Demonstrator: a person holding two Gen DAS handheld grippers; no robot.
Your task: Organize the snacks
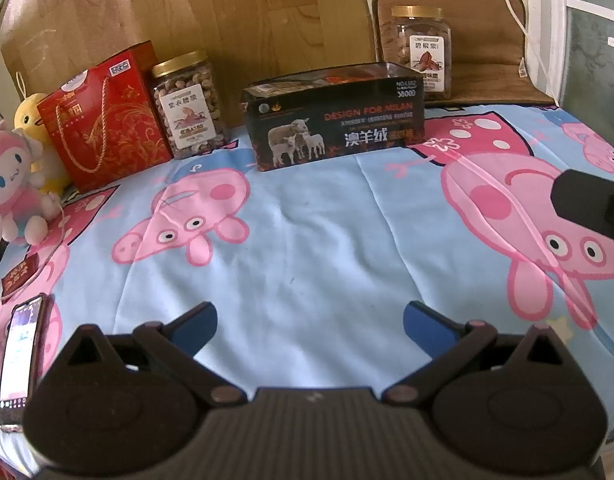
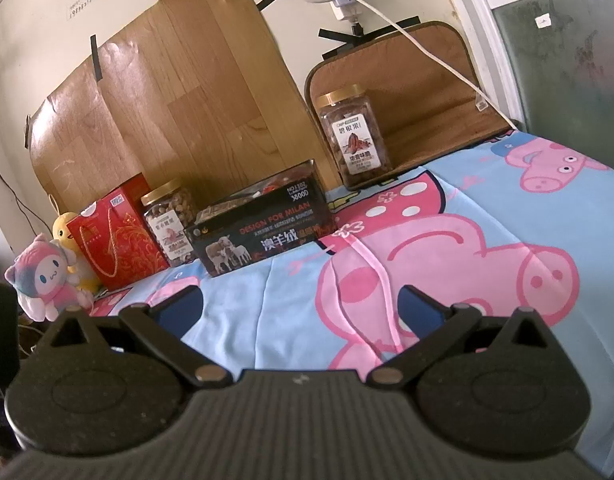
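A black box printed with sheep (image 1: 333, 116) (image 2: 263, 224) stands open-topped at the back of the bed, with snack packets showing inside. A nut jar with a gold lid (image 1: 187, 104) (image 2: 171, 220) stands to its left, beside a red gift bag (image 1: 103, 120) (image 2: 115, 232). A second gold-lidded jar (image 1: 423, 52) (image 2: 357, 136) sits on a brown mat at the back right. My left gripper (image 1: 310, 320) is open over the bedsheet, holding nothing. My right gripper (image 2: 301, 304) is open too, empty, well short of the box. The right gripper's body (image 1: 591, 204) shows at the left wrist view's right edge.
The bedsheet (image 1: 307, 248) (image 2: 487, 208) is blue with pink pig prints. Plush toys (image 1: 15, 184) (image 2: 47, 276) sit at the far left. A phone (image 1: 19, 360) and a small red packet (image 1: 21, 276) lie near the left edge. A white cable (image 2: 407, 36) hangs along the wall.
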